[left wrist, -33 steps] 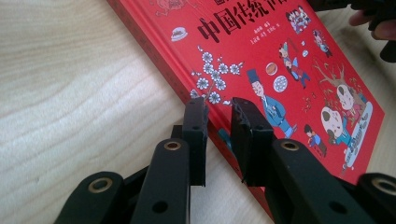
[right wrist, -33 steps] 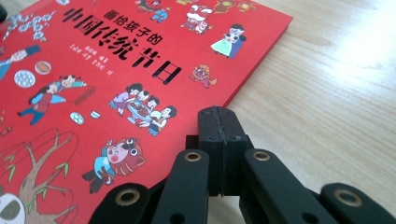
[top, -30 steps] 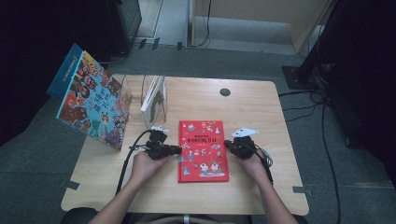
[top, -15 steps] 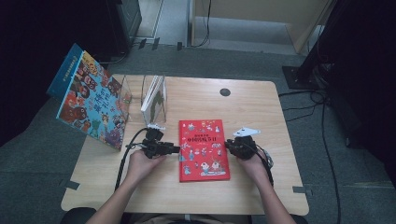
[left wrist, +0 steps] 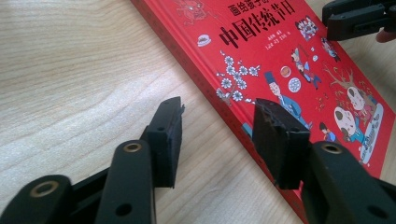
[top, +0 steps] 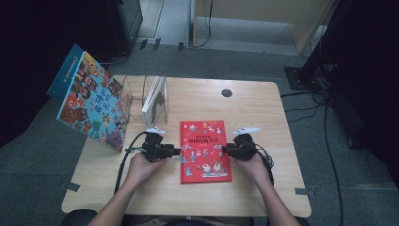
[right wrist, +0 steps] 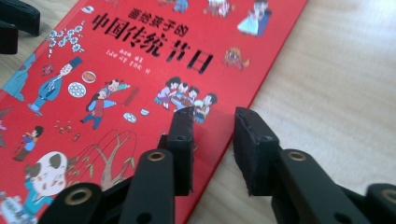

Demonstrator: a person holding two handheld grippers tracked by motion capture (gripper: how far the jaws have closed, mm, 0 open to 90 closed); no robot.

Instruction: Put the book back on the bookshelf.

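Pale wood grain covers the table (top: 263,108), which stands on a grey floor in a dim room. Flat on it, near the person's edge and about midway across, lies a red book (top: 204,150) with Chinese lettering and small cartoon figures on its cover.

At the book's left edge sits the left gripper (top: 175,151), held in the person's left hand (top: 143,165). In the left gripper view its jaws stand apart across that edge, one over the bare wood and one above the cover; they have just been opening, and neither pad presses on the book.

At the opposite edge sits the right gripper (top: 227,149), held in the right hand (top: 251,165). In the right gripper view its jaws also straddle the book's edge, one over the cover and one over the table; these too have just been opening, with the edge between them but not pinched. A black cable trails from each gripper toward the person.

Behind the left gripper stands a clear holder (top: 153,92) with a thin white book (top: 156,100) upright in it. Farther left, a large colourful picture book (top: 91,101) leans tilted at the table's left edge, partly beyond it.
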